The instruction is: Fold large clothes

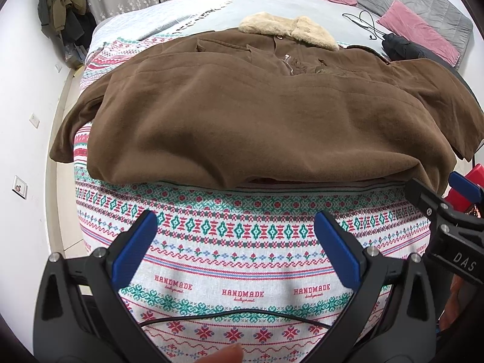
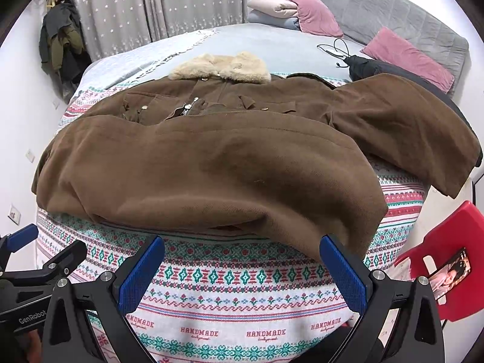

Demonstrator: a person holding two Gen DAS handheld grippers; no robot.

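Note:
A large brown coat [image 1: 257, 115] [image 2: 211, 163] with a cream fur collar [image 1: 290, 28] [image 2: 220, 68] lies on the patterned bed cover [image 1: 242, 254] [image 2: 242, 302]. Its lower half is folded up over the front, and one sleeve [image 2: 417, 127] spreads to the right. My left gripper [image 1: 236, 227] stands open just short of the coat's near fold, nothing between its blue pads [image 1: 136, 248]. My right gripper [image 2: 242, 251] is open too, its right pad [image 2: 341, 272] close under the coat's near right edge. Each gripper shows at the edge of the other's view.
Pink pillows [image 2: 405, 54], folded bedding [image 2: 272, 9] and a black cable [image 2: 335, 50] lie on the grey bed behind. A dark garment [image 1: 405, 47] sits by the sleeve. A red chair [image 2: 447, 257] holding a phone stands right. Clothes hang at the wall [image 1: 63, 9]. A cable [image 1: 236, 313] crosses the cover.

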